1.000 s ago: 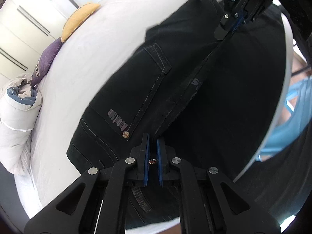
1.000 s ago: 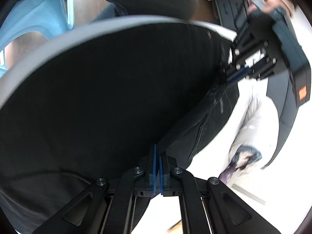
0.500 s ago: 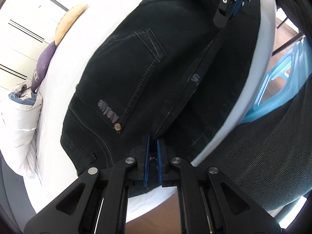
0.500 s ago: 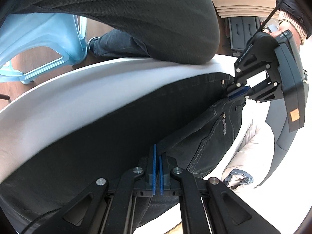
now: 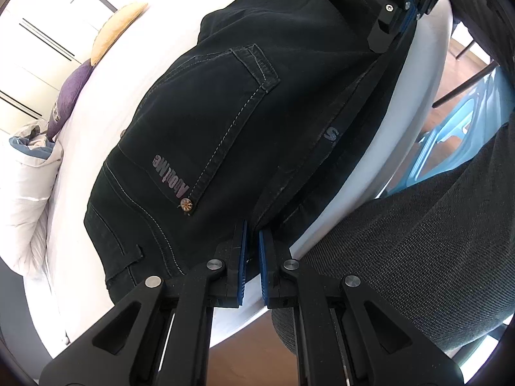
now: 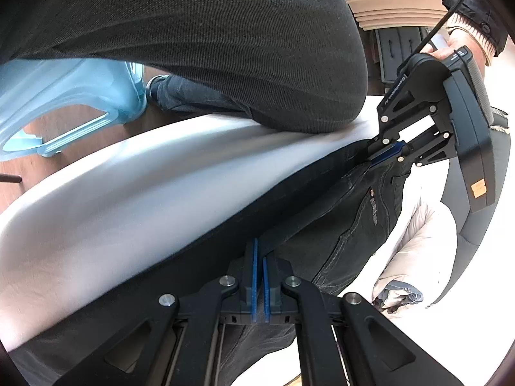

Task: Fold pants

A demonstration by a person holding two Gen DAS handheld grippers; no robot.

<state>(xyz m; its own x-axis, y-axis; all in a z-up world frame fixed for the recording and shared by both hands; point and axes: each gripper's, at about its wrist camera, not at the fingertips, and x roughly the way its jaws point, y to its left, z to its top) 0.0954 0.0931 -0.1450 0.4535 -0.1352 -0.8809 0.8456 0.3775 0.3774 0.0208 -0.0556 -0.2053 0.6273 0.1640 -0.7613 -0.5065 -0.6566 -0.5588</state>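
Observation:
Black jeans (image 5: 231, 122) lie on a white bed (image 5: 106, 96), back pocket and logo patch up, one edge along the bed's near side. My left gripper (image 5: 252, 234) is shut on the waist end of the folded edge. My right gripper (image 6: 259, 257) is shut on the same edge further down the leg, with the black jeans (image 6: 338, 234) stretched between the two. The right gripper also shows in the left wrist view (image 5: 402, 9), and the left gripper in the right wrist view (image 6: 383, 157).
A white puffy jacket (image 5: 29, 186), a purple cushion (image 5: 69, 99) and a yellow cushion (image 5: 117, 29) lie at the bed's far side. A blue plastic stool (image 6: 64, 103) stands on the wooden floor beside the bed. The person's dark grey trousers (image 6: 225, 48) press against the mattress edge.
Both grippers have pulled the held edge toward the bed's near side. The jeans have slid that way and more white sheet shows beyond them.

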